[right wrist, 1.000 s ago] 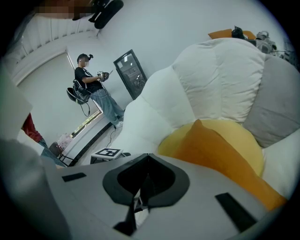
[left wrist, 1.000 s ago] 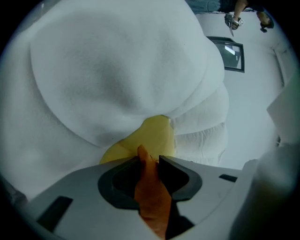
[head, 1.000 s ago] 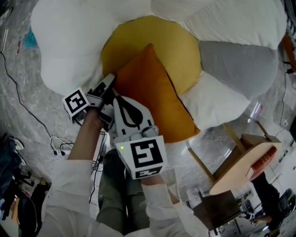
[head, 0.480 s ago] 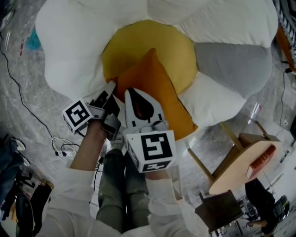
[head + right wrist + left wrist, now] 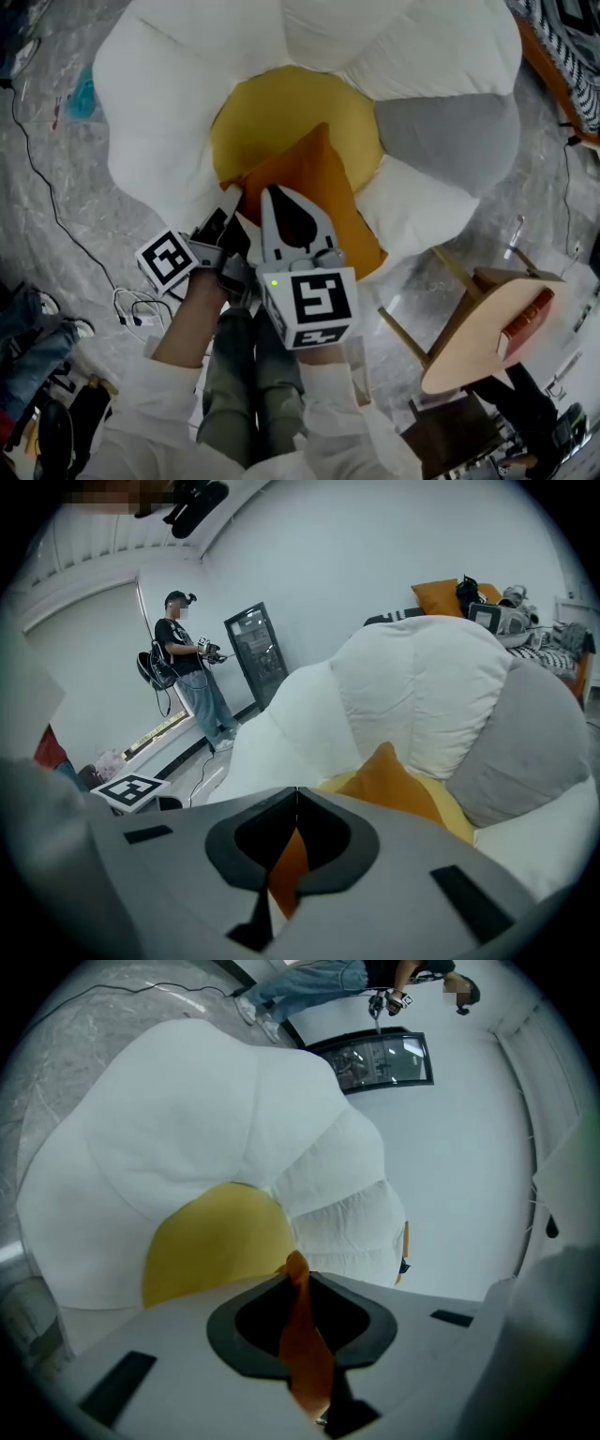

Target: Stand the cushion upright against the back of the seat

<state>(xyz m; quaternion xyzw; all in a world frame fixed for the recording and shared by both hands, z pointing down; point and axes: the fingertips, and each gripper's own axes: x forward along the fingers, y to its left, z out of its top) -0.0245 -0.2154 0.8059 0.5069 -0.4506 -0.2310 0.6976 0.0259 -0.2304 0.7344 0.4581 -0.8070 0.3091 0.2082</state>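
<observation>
Both grippers hold the near edge of the orange cushion [image 5: 317, 183]. The left gripper [image 5: 231, 195] has just been closing its jaws, which stand narrow with a fold of orange fabric pinched between them. The right gripper [image 5: 278, 194], just beside it, has its jaws almost together on another orange fold.

From both sets of jaws the cushion stretches straight ahead. Its long axis runs away from them across the yellow centre [image 5: 281, 112] of the seat [image 5: 150, 103], and its far corner points at the tall white back petal [image 5: 422, 682]. Seen from the right gripper, that corner rises ahead and slightly right of the jaws, in front of the petal but apart from it.

Neither hand is the nearer. I judge the coming move must carry the gripped edge up and forward, pivoting the cushion onto its far side against the petal.
</observation>
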